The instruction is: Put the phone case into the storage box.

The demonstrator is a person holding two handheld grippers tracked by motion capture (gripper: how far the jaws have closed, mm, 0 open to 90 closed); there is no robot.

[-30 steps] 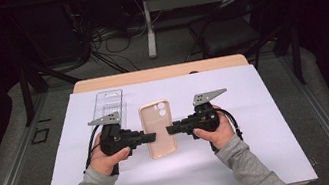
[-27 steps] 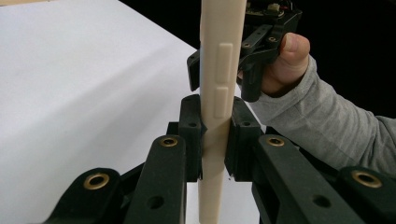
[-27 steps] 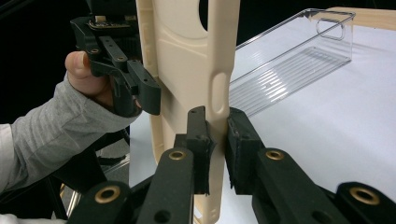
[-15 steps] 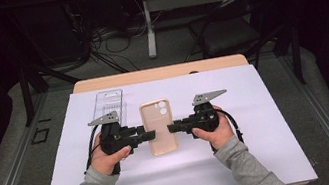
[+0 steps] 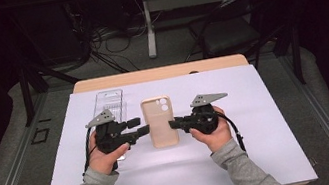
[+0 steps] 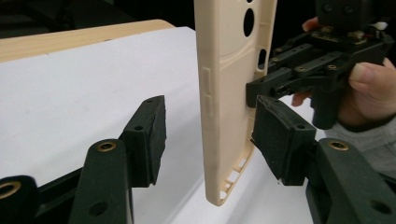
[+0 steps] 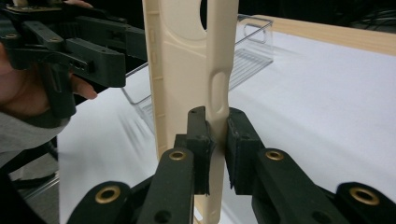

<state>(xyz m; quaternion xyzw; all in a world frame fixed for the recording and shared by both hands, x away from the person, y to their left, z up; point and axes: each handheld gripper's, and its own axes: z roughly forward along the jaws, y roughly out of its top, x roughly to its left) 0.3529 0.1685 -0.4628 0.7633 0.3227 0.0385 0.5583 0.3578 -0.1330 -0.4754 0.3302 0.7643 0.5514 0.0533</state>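
right claw [image 7: 215, 140] pinches side edge of tan phone case [image 5: 160, 121], case near middle of surface [image 5: 274, 155]. left claw [image 6: 210, 135] just opened, jaws apart around case's other edge, not pressing.

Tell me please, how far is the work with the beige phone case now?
Done: the phone case is out of the clear plastic box, which lies behind the left tongs. In hand: the right tongs pinch the case's side edge, and the left tongs have just been opening, with the case between their pads but free of them. Left, probably: the right tongs alone carry the case onward or set it on the white sheet.
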